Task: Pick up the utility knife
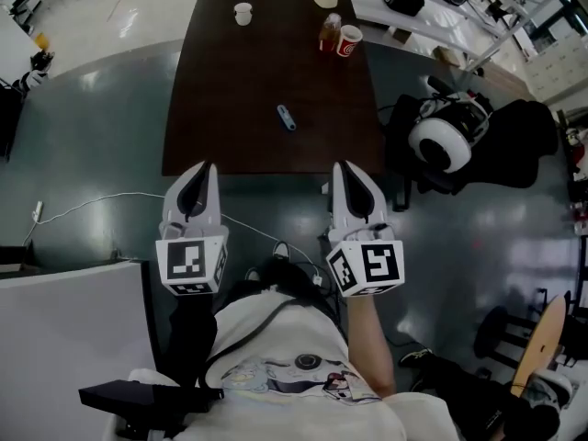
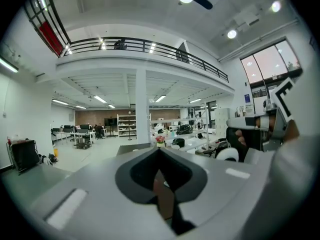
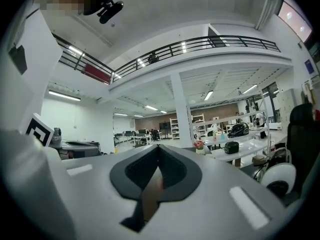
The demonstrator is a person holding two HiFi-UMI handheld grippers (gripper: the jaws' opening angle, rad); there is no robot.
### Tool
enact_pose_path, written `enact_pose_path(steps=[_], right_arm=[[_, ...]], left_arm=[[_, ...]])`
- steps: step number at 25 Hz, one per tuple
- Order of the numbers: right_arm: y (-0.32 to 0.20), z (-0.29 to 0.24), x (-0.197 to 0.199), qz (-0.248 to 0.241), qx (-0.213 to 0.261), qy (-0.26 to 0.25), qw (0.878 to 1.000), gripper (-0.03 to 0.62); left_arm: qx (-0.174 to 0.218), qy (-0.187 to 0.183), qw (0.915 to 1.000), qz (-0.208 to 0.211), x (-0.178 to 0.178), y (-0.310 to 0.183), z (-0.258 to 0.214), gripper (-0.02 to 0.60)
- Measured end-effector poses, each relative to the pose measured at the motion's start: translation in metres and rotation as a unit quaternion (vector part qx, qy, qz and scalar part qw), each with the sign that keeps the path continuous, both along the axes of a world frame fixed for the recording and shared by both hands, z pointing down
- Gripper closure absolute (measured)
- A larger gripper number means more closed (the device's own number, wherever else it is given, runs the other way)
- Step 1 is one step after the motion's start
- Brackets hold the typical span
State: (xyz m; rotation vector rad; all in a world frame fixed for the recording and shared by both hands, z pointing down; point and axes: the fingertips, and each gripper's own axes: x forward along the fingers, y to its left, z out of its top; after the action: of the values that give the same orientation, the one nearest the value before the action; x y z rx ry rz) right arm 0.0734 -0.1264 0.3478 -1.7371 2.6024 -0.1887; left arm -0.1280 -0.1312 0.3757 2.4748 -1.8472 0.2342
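Across the dark table (image 1: 230,81) nothing has been lifted, so by my reading the task is at its very start. Short of the table's near edge, over the grey floor, hang the left gripper (image 1: 204,171) and the right gripper (image 1: 339,169). Each has its jaws pressed together with nothing between them (their own views show the tips meeting against open room). Toward the table's far end stand a red mug (image 1: 350,40) and a small white cup (image 1: 243,13). The utility knife (image 1: 287,117) lies flat near the table's middle, a little toward the near edge, untouched and well apart from both grippers. Still to do: reach over the table edge, part one pair of jaws, close them on the knife and raise it.
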Motion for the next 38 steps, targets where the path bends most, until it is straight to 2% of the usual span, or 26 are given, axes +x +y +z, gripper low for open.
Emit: enact_pose_path(steps=[10, 17, 30, 38], right_arm=[[-0.046, 0.002, 0.012, -0.036, -0.002, -0.004, 0.999, 0.592], [-0.069, 0.005, 0.009, -0.039, -0.01, -0.01, 0.999, 0.592], [-0.137, 0.001, -0.004, -0.013, -0.008, -0.005, 1.0, 0.592], [-0.171, 0.017, -0.018, 0.003, -0.034, -0.002, 0.999, 0.592]], left_arm=[[0.0, -0.005, 0.9996, -0.027, 0.022, -0.04, 0.0, 0.583], [-0.003, -0.008, 0.9994, -0.033, 0.018, -0.06, -0.001, 0.584], [0.001, -0.002, 0.9999, -0.016, -0.006, -0.136, -0.006, 0.583], [-0.022, 0.0, 0.9997, 0.014, -0.022, -0.173, 0.008, 0.584]])
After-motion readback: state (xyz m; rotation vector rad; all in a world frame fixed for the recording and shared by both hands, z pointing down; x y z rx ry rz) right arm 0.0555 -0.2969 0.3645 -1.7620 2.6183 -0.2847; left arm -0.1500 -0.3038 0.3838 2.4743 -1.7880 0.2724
